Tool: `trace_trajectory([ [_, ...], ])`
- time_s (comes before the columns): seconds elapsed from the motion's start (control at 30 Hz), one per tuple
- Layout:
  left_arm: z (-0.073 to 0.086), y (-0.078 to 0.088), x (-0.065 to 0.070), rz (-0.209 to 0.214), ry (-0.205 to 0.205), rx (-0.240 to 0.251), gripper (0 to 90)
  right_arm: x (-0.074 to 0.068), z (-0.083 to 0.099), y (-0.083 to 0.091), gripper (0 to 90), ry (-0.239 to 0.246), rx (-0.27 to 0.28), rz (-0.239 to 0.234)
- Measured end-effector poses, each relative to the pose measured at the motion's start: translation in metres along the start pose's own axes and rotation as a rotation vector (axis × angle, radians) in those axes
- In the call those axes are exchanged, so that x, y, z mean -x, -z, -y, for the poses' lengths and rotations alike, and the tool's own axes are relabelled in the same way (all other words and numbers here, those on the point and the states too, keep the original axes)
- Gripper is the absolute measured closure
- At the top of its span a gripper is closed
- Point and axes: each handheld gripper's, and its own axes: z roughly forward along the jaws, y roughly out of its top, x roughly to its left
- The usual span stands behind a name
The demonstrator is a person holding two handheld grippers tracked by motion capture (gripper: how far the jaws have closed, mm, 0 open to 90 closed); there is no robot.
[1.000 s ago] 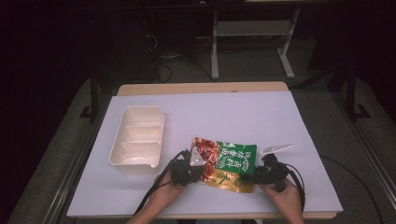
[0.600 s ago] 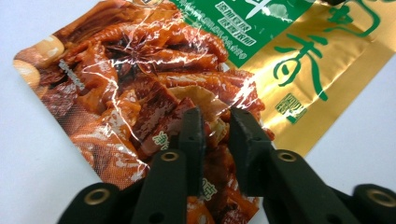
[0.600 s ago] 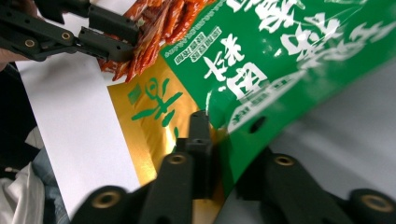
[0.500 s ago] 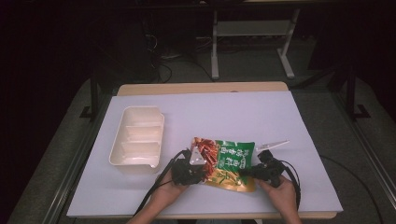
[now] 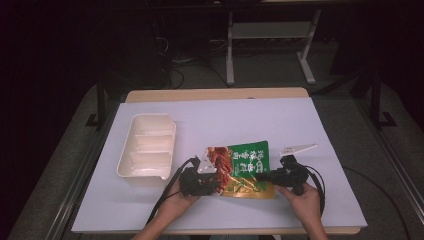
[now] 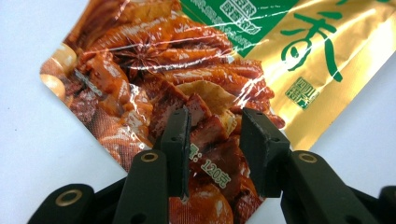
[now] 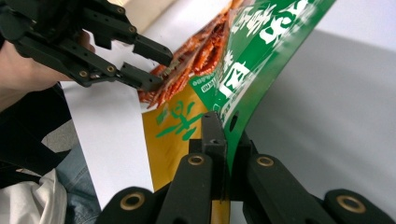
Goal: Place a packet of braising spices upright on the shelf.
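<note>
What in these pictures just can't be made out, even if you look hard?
- Snack pouch: its small print is too blurred to read in the high view; in the left gripper view the top edge cuts the pouch off.
- Pouch underside: hidden against the table.
- White strip by the right tongs: too small to identify in the high view.
- Tray compartments: glare washes out any contents.
- Left tongs: whether they touch the pouch is unclear.

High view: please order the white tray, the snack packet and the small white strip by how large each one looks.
1. White tray, largest.
2. Snack packet; it looks only a little smaller, and the hand-held grippers cover its ends, so this ranking is unsure.
3. Small white strip, clearly smallest.
</note>
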Motion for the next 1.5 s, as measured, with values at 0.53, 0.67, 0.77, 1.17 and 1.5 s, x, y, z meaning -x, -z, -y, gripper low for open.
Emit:
trace_trajectory([
  [0.53,-0.008,0.018,-0.001,-0.014,-0.001,0.071,61.1,-0.033,-0.032,0.043,89.9,0.154,0.054,0.036],
  [0.67,-0.01,0.022,-0.002,-0.009,0.006,0.091,60.3,-0.04,-0.038,0.048,89.9,0.178,0.042,0.044],
  [0.77,-0.011,0.025,-0.004,0.0,0.012,0.105,59.8,-0.041,-0.039,0.049,89.9,0.186,0.039,0.035],
  [1.17,-0.023,0.039,-0.018,0.014,0.021,0.18,45.2,-0.046,-0.047,0.053,89.9,0.217,0.028,-0.007],
  [1.5,-0.042,0.05,-0.026,0.055,-0.008,0.229,29.9,-0.055,-0.054,0.056,89.9,0.27,0.009,-0.034],
])
